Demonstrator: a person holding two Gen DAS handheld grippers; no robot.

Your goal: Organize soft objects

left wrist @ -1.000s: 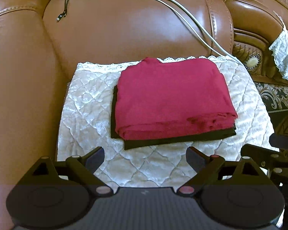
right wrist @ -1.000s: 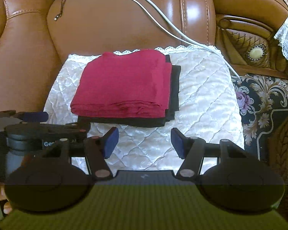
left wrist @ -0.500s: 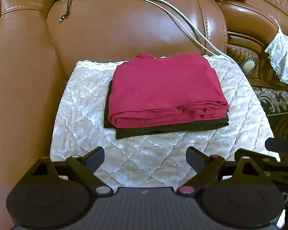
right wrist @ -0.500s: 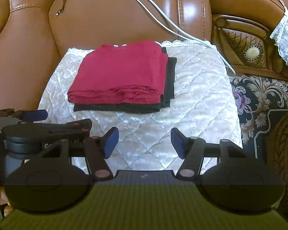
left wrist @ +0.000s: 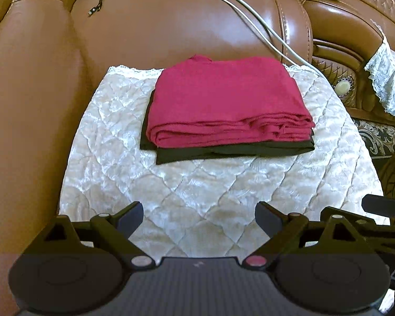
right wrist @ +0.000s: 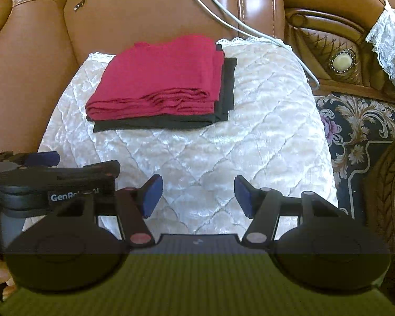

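Your left gripper (left wrist: 199, 217) hangs low over the front edge of the seat with its jaws spread wide and nothing between them; your right gripper (right wrist: 198, 194) sits just beside it, likewise spread and empty, its blue pads (right wrist: 152, 193) facing each other across bare quilting. Both are well apart from the clothes. The folded red garment (left wrist: 225, 102) lies flat toward the back of the white quilted seat cover (left wrist: 197, 184), stacked squarely on a folded black garment (left wrist: 231, 152), which shows as a dark border along the front and left edges in your left wrist view and along the front and right edges in your right wrist view. The layered fold edges of the red piece face you. The seat cover rests on a brown leather armchair (left wrist: 158, 29), and its lace hem meets the backrest just behind the stack. White cables (left wrist: 250, 8) trail down across the backrest to the right rear corner of the cover. In your right wrist view a patterned floral carpet (right wrist: 355, 126) shows beyond the right side of the seat.
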